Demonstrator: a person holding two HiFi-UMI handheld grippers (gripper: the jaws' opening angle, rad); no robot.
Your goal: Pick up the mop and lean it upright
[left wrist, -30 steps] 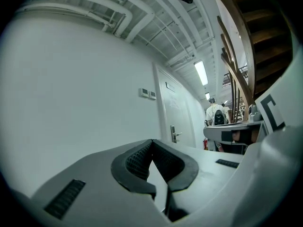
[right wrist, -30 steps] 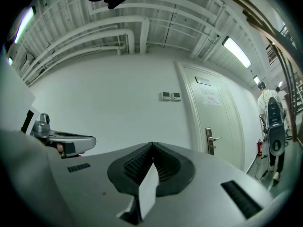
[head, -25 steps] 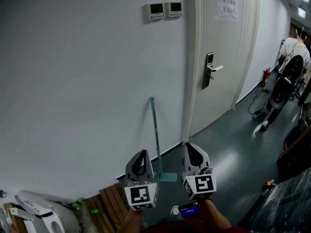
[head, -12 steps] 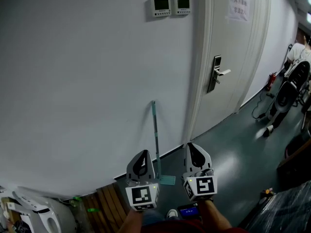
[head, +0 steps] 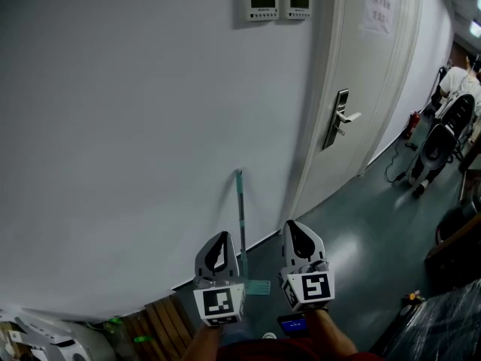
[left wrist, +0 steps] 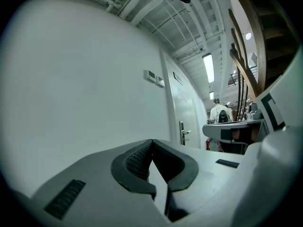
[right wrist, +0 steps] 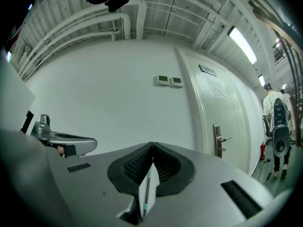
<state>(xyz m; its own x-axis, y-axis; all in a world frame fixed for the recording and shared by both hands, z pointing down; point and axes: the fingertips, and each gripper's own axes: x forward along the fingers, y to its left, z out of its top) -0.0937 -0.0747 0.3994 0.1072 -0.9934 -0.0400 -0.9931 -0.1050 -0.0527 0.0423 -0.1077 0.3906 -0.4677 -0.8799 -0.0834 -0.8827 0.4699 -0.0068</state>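
The mop (head: 241, 218) has a thin teal handle and a flat teal head (head: 256, 286). It stands upright against the white wall, left of the door, with its head on the dark floor. My left gripper (head: 219, 236) and right gripper (head: 295, 225) hang side by side in front of it, away from the handle. Both are shut with nothing between the pads. In the left gripper view the left gripper (left wrist: 151, 141) has its tips meeting. A slit below the closed tips of the right gripper (right wrist: 152, 144) shows the distant mop (right wrist: 146, 193).
A white door (head: 361, 81) with a metal handle (head: 343, 117) stands right of the mop. Two wall panels (head: 275, 1) hang above. Wooden slats (head: 159, 320) lie at lower left. A person (head: 454, 89) and a fire extinguisher (head: 412, 123) are down the corridor at right.
The head view has shifted, so the wall panels, door handle and mop sit lower and further right in the picture. The mop stays leaning on the wall. Both grippers stay shut.
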